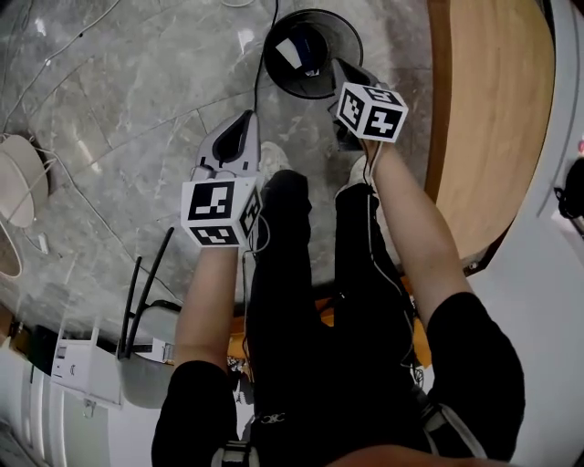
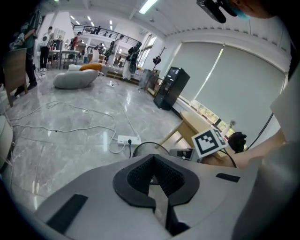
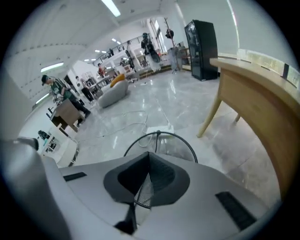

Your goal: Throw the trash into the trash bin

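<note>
Trash (image 1: 294, 53), a white piece, sits inside bin (image 1: 336, 36) on the floor. Right gripper (image 1: 343, 75) hangs at the bin's near rim, jaws clenched, empty. Left gripper (image 1: 245, 120) short of the bin, jaws together, holding nothing.

Grey marble floor (image 1: 137, 91), wooden table (image 1: 493, 109) right, strip lights (image 3: 111, 7) overhead.

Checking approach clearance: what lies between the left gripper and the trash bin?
Only grey floor crossed by a thin black cable separates the left gripper from the trash bin, per the head view.
</note>
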Action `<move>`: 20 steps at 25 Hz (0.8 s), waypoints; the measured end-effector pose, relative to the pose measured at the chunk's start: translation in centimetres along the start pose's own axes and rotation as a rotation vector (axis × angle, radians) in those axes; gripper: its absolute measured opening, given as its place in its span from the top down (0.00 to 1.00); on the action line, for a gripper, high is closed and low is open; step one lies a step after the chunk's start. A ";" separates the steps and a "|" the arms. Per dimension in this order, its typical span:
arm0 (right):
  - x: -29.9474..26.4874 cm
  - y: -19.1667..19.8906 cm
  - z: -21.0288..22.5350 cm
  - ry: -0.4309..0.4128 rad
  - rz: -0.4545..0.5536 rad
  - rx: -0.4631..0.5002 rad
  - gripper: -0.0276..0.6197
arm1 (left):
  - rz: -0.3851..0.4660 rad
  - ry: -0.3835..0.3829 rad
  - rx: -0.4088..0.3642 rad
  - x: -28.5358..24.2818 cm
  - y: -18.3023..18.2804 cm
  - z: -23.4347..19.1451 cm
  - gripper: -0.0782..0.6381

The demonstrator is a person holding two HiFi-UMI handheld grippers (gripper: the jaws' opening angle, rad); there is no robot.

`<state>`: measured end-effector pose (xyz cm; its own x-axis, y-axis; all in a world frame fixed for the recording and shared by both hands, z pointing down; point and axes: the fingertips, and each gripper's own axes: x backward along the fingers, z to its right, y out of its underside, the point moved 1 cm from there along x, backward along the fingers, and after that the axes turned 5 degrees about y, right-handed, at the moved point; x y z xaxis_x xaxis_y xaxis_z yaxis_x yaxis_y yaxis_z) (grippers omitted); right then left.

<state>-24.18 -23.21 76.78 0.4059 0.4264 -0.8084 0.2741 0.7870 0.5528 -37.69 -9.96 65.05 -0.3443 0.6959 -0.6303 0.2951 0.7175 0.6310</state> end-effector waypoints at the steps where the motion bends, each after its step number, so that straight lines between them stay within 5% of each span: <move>1: 1.7 -0.5 0.0 -0.003 0.040 0.004 0.94 | 0.009 -0.002 -0.003 0.1 -0.5 0.4 0.88; 11: 20.4 -6.8 1.8 0.011 0.369 0.016 0.94 | 0.083 0.006 0.003 0.0 -4.1 9.2 0.88; 20: 38.9 -14.7 10.2 0.096 0.599 -0.005 0.94 | 0.175 0.067 -0.118 2.5 -11.8 26.0 0.88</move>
<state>-3.51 -22.78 39.29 0.4080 0.8339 -0.3717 0.0183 0.3995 0.9165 -18.81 -15.86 44.28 -0.3565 0.8028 -0.4779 0.2508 0.5749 0.7788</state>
